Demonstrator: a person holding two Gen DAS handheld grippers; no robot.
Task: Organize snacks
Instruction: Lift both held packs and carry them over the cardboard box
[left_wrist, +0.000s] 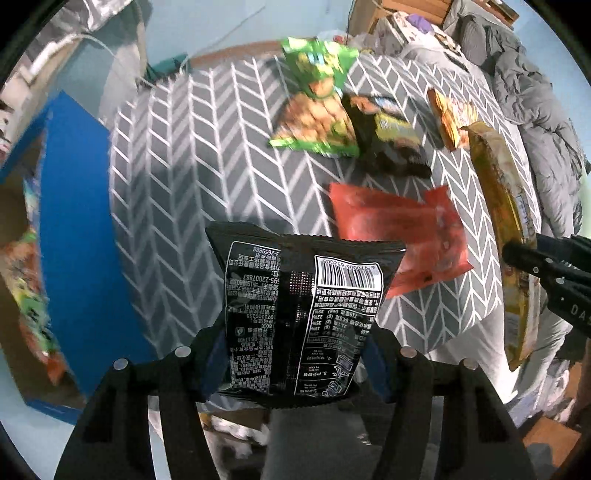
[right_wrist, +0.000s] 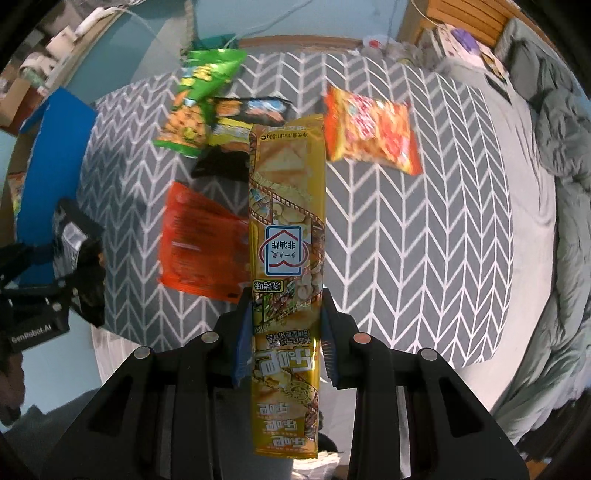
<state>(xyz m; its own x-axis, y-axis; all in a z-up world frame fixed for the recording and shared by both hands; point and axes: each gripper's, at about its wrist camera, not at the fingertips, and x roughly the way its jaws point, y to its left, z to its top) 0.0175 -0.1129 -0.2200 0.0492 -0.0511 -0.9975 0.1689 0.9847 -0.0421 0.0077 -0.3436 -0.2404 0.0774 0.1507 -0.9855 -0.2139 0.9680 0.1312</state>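
The left gripper (left_wrist: 295, 363) is pinching a black snack bag (left_wrist: 303, 314) and the right gripper (right_wrist: 284, 345) is pinching a long yellow snack pack (right_wrist: 286, 236), both up above the bed (right_wrist: 424, 229) with other snacks.

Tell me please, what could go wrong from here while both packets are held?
1. The long yellow packet is gripped only near its lower part, so it may swing or slip.
2. The black packet is pinched at one end and could slide out.
3. The blue box already holds snacks, so dropping in more may crush them.
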